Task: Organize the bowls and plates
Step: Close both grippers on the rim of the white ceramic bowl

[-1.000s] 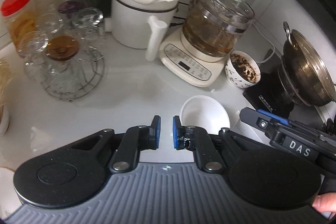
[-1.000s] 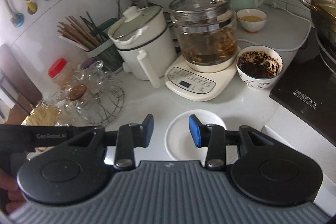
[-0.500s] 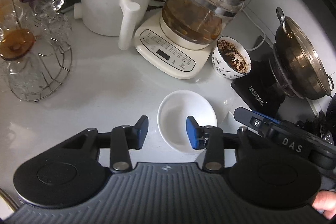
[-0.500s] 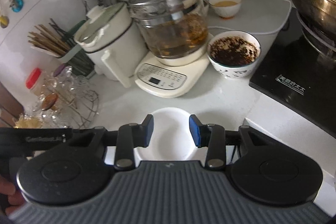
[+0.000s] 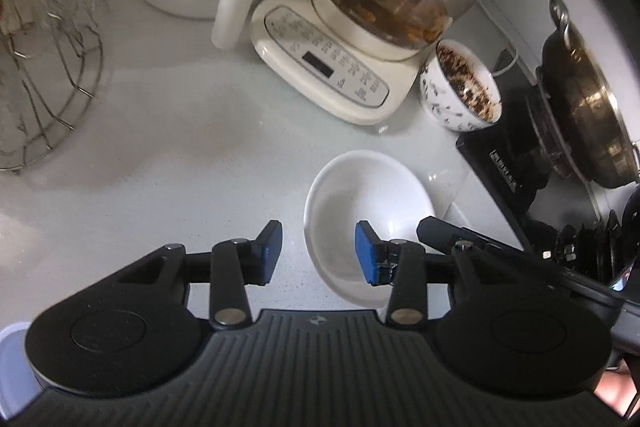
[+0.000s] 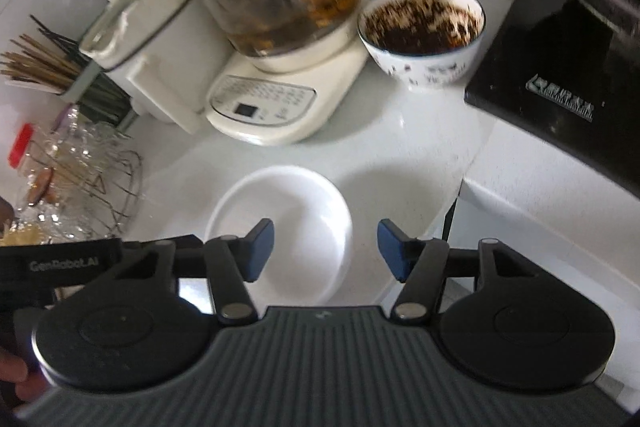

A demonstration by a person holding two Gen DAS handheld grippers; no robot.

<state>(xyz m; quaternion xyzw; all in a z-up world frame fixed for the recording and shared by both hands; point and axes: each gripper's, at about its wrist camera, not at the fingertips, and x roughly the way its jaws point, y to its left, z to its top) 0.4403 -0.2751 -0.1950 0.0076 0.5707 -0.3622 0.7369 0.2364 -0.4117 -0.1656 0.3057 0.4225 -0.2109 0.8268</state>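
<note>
Nearest: left gripper and right gripper, both angled steeply down at the counter, both parted and holding nothing. The right's jaws have just been widening; the left's opened a moment ago and now sit at a middling gap. Neither pair of pads is on anything.

Between them: white bowl, empty, upright on the counter close to its front edge. From the left wrist view its near-left rim lies between the blue pads; from the right wrist view its right rim does.

Risks, as I judge them: two grippers crowding one small bowl could knock together; a pad landing on the rim's slope could tip or skid it toward the edge; glazed ware may slip out of a shallow pinch.

Further back: patterned bowl full of dark dregs, touching or nearly touching the kettle base — a stray elbow spills it. Wok on the cooktop, well apart.
</note>
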